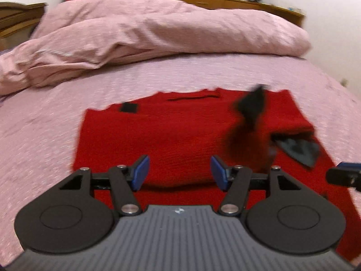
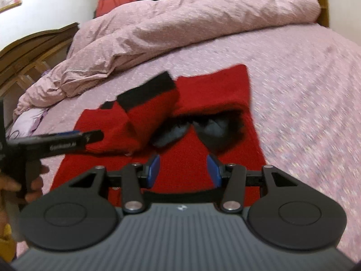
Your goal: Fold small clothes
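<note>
A red sweater (image 2: 158,167) with black cuffs lies partly folded on a pink bed (image 2: 304,90), stretching away ahead of the empty, part-open right gripper (image 2: 183,169), while the left gripper (image 1: 180,173), open and empty, hovers over its near edge.

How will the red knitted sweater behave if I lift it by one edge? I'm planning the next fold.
The red knitted sweater with black cuffs will probably drape and sag, since its folded sleeve already slumps in soft creases. It looks fairly thick, so likely weighty for cloth. The knit should grip rather than slip on the textured pink bedspread.
</note>
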Demonstrator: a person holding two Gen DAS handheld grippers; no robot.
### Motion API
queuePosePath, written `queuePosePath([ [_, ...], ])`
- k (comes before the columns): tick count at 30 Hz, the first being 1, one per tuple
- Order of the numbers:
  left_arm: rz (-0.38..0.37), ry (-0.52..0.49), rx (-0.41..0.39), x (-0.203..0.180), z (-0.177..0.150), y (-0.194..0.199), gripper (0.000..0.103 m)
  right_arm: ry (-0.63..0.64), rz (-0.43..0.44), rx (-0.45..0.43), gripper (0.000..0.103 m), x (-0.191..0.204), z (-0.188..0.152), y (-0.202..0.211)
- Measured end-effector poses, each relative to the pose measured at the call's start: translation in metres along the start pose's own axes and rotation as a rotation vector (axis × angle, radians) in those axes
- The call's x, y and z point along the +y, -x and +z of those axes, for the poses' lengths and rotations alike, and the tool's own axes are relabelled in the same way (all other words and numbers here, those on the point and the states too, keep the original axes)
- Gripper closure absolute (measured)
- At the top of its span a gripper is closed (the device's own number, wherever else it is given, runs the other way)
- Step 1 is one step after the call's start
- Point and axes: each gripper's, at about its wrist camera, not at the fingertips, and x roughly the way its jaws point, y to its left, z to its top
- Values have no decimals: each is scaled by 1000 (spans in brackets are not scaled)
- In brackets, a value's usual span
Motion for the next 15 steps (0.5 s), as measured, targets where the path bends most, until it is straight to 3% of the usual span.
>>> queuePosePath([
  [6,85,96,56,39,-14,-6,37,35,63,14,54,25,11,-38],
  [15,165,127,71,80,-16,-15,37,40,-34,-26,54,10,36,-55],
])
